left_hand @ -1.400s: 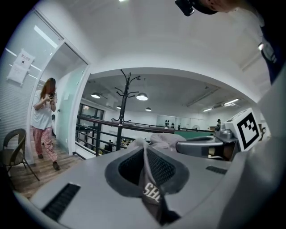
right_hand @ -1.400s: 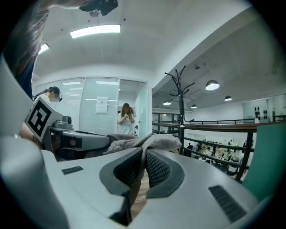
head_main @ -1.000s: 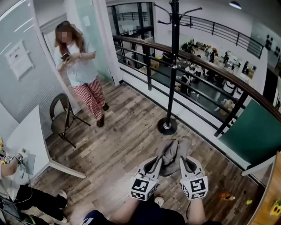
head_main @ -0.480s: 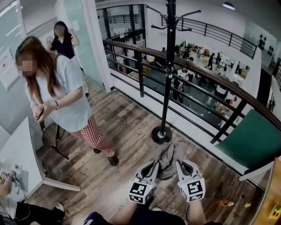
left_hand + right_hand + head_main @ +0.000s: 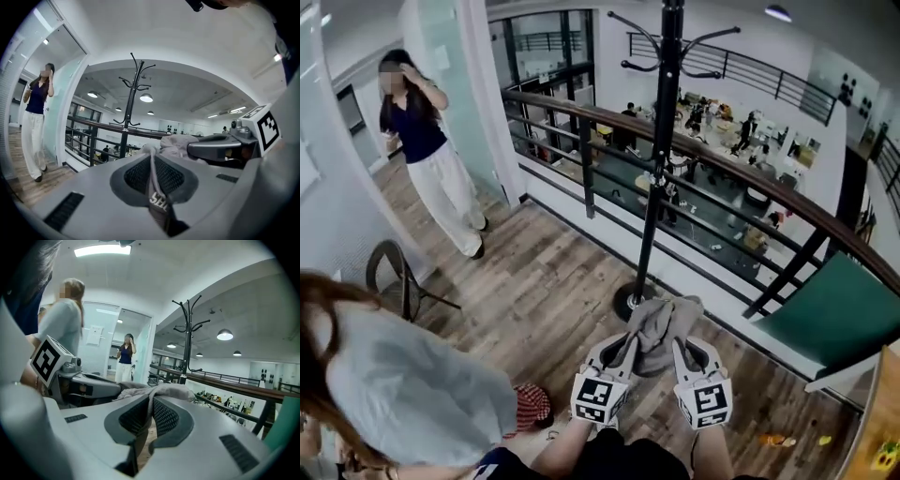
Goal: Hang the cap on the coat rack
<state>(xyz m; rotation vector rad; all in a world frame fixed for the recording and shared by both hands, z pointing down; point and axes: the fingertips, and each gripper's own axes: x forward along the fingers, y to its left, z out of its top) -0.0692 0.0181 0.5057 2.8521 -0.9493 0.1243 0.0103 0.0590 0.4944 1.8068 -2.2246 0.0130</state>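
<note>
Bright, even indoor light falls from white ceiling lamps — a long glaring strip light (image 5: 102,250) and a round dome lamp (image 5: 146,97) — leaving only faint shadows. Both gripper views bulge fish-eye with black corners; the grey shell of the left gripper (image 5: 152,173) blurs near the lens. The head view looks slightly soft.

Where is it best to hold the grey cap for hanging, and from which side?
By its near edge, left and right, from the person's side. The cap is limp cloth; the left hand-held gripper and the right hand-held gripper are shut on it so, likely leaving the far part free for the coat rack.
</note>
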